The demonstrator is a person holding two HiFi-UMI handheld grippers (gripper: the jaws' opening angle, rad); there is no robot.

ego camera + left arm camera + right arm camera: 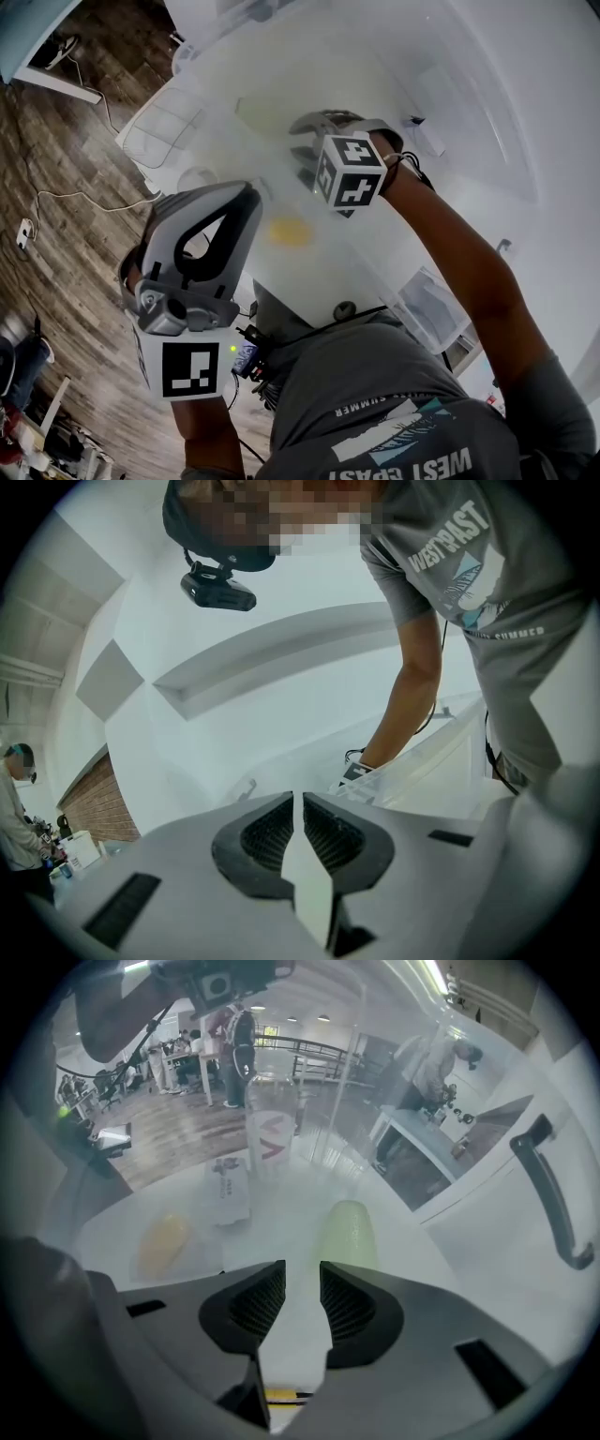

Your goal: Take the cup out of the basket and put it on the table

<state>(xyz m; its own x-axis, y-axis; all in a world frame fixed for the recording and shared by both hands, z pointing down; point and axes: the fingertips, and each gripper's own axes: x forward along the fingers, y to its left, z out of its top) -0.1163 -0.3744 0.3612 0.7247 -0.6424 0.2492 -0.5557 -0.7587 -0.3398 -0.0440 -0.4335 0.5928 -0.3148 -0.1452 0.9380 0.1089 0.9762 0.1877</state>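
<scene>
— Where is the cup?

— Only the right gripper view shows it: a clear cup (272, 1133) with a red mark, upright, beyond the jaw tips and a little left of the gap, apart from both jaws. Whether it stands inside the basket (427, 757) or outside it I cannot tell; that view is hazy.

— So the right gripper (300, 1277) has nothing?

— Nothing. Its jaws stand released with bare white between them. A pale green thing (347, 1227) lies just past the right jaw's tip and a yellow thing (161, 1241) off beyond the left jaw (the head view gives the yellow one only as a blur).

— And the left gripper (298, 803)?

— Clenched on nothing. Its own view shows the basket's clear rim beyond its right jaw, with the person's arm behind it.
</scene>
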